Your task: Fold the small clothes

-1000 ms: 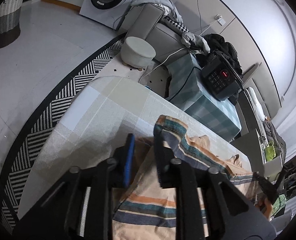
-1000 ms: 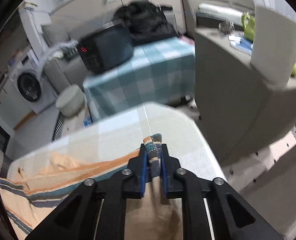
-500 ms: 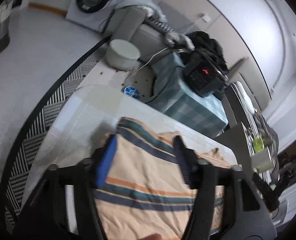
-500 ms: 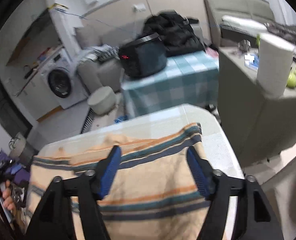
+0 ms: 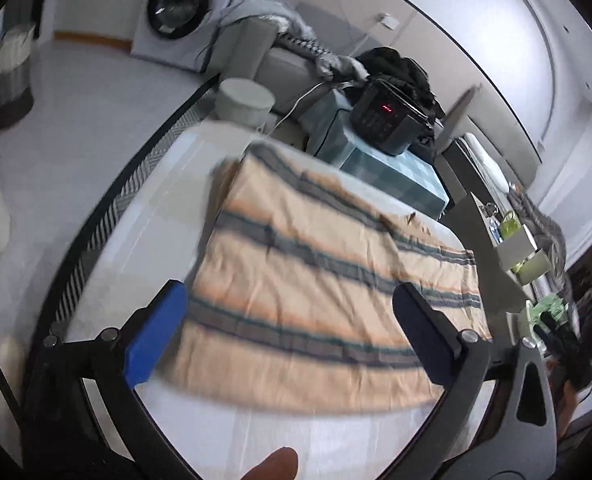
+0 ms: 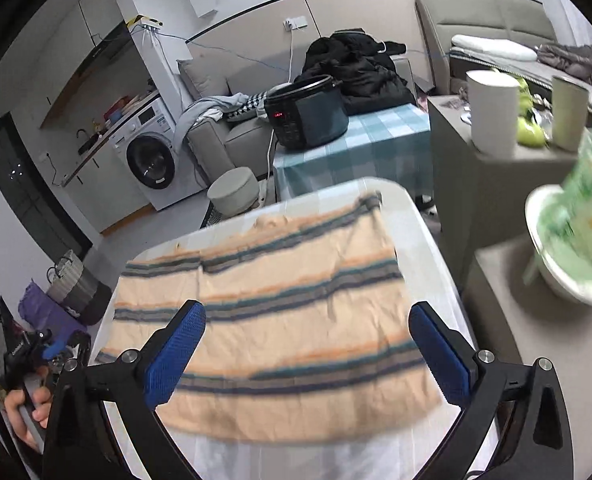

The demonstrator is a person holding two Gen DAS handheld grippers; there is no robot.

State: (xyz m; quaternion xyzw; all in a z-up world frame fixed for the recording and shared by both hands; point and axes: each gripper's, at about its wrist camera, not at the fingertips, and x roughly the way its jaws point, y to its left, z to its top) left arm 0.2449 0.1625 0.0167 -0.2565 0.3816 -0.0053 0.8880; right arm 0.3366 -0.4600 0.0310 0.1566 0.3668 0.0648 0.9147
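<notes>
While both jaws are opening, the striped cloth (image 6: 280, 320) lies flat on the surface (image 6: 428, 248). Left hand-held gripper (image 5: 292, 336): wide, empty. Right hand-held gripper (image 6: 308, 352): wide, empty.

A peach-coloured cotton garment (image 6: 280, 320) crossed by bands of grey-blue, teal and orange stripes lies spread flat on the pale checked surface (image 6: 428, 240). It covers most of the top, its far edge close to the far rim and its near edge short of the near rim. The cloth is lightly creased, with a small bunched corner (image 6: 370, 201) at the far right. Motion blur hides finer detail.
</notes>
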